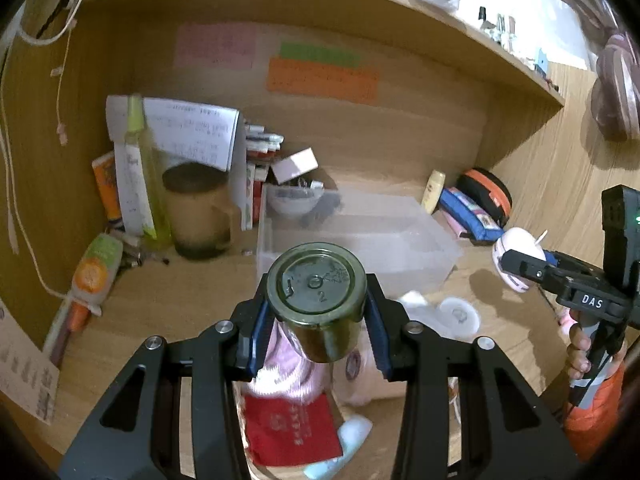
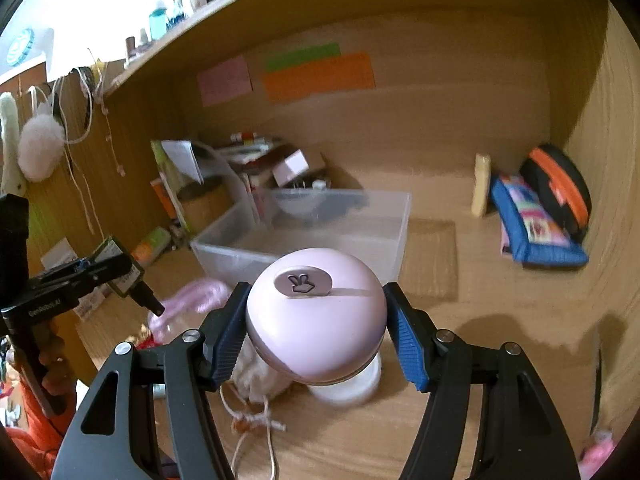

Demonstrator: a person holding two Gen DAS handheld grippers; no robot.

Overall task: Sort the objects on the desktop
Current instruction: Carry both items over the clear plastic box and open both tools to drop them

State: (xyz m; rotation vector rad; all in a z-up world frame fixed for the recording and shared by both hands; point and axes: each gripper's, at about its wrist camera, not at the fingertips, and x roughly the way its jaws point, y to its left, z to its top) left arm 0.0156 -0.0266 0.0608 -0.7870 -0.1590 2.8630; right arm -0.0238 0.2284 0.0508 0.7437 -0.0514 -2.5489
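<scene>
Here both tools are loaded: the left tool (image 1: 316, 312) is clenched on a dark jar (image 1: 318, 304), low in the middle of its view, and the right tool (image 2: 316, 320) grasps a pink round gadget (image 2: 316, 316) likewise. The clear bin (image 1: 360, 236) sits just above each on the bench (image 1: 168, 300). Judging by this, carry each over the bin's near rim, lower inside, then release, one at a time to avoid collision.

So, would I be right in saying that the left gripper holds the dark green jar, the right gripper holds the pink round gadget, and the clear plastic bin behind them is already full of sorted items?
Not quite: the clear plastic bin looks empty, as the right wrist view shows. The rest stands: the left gripper holds the dark green jar, and the right gripper holds the pink round gadget.
</scene>
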